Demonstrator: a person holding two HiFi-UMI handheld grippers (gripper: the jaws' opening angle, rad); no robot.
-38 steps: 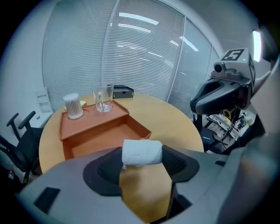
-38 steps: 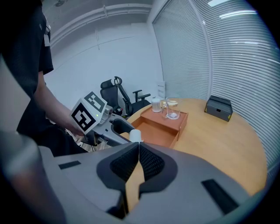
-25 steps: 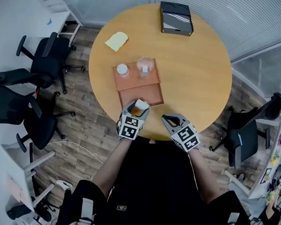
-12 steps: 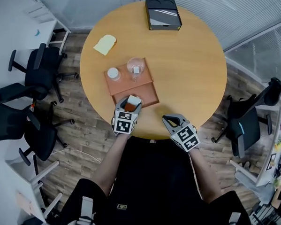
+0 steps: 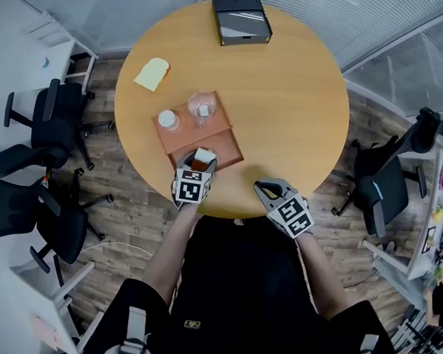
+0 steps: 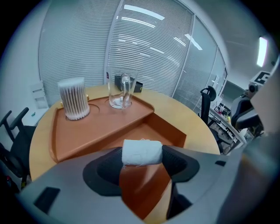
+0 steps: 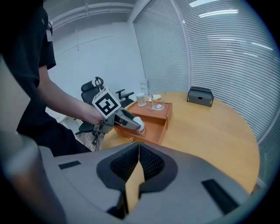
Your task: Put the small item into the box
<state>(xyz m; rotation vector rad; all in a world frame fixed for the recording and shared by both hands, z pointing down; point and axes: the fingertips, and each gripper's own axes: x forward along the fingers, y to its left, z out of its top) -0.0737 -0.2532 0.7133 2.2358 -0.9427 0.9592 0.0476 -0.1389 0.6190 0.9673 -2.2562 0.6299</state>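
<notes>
A small white fabric roll (image 6: 141, 152) is pinched between the pads of my left gripper (image 6: 141, 164), which is shut on it. In the head view the left gripper (image 5: 199, 161) holds the roll (image 5: 205, 155) just over the near, lower compartment of the orange-brown box (image 5: 223, 152). The right gripper view shows the roll (image 7: 138, 121) hanging above that compartment (image 7: 154, 127). My right gripper (image 5: 259, 186) sits at the table's near edge, right of the box, with its jaws shut on nothing (image 7: 137, 162).
The box's raised far shelf carries a pot of cotton swabs (image 6: 73, 98) and a clear glass (image 6: 121, 91). A black case (image 5: 241, 19) stands at the table's far side and a yellow pad (image 5: 151, 73) at far left. Office chairs (image 5: 43, 126) ring the round table (image 5: 299, 103).
My left gripper has carried the roll a little forward, from the box's near rim to over its lower compartment. The right gripper has stayed put. The head view has shifted.
</notes>
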